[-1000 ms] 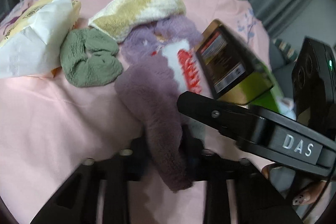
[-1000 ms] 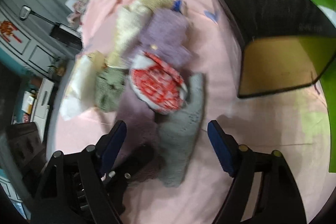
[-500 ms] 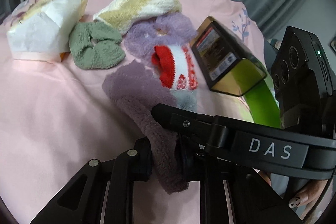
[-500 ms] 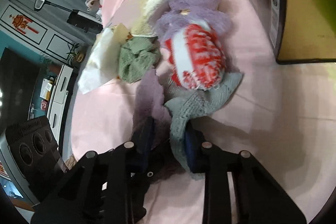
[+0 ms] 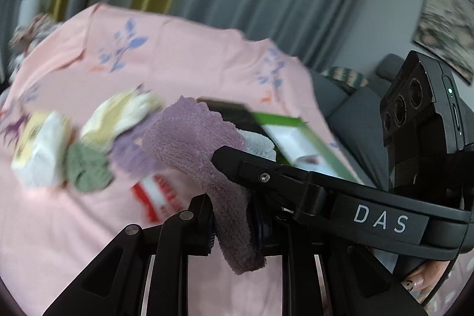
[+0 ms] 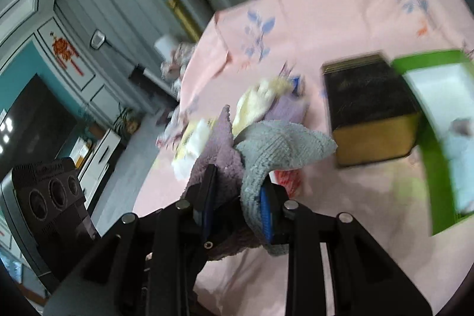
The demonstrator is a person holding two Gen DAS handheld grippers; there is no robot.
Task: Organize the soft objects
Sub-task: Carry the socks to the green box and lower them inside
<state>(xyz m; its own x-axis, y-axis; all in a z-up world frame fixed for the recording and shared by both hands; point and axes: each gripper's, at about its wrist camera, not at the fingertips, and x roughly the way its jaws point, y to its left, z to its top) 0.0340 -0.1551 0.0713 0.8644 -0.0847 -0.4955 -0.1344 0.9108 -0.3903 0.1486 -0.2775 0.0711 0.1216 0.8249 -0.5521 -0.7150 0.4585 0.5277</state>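
My left gripper [image 5: 234, 215] is shut on a fuzzy purple sock [image 5: 195, 144] and holds it above the pink cloth. My right gripper [image 6: 237, 206] is shut on a grey knit sock [image 6: 281, 144], with the purple sock [image 6: 219, 150] pressed beside it between the same jaws. The grey sock also shows behind the purple one in the left wrist view [image 5: 257, 144]. On the cloth lie a red-and-white sock [image 5: 157, 197], a green scrunchie [image 5: 89, 171], a purple scrunchie [image 5: 130, 156] and a yellow-white towel [image 5: 121, 111]. A green tray [image 6: 438, 138] lies at the right.
A dark box with a gold side [image 6: 370, 108] stands between the pile and the green tray. A white tissue pack [image 5: 41, 150] lies left of the scrunchies. The pink cloth [image 5: 192, 55] covers the table. Grey curtains hang behind, a sofa [image 5: 355, 105] stands to the right.
Both grippers have risen from the cloth, lifting the purple and grey socks together. The red-and-white sock stayed on the cloth. The views now tilt up towards the curtains.
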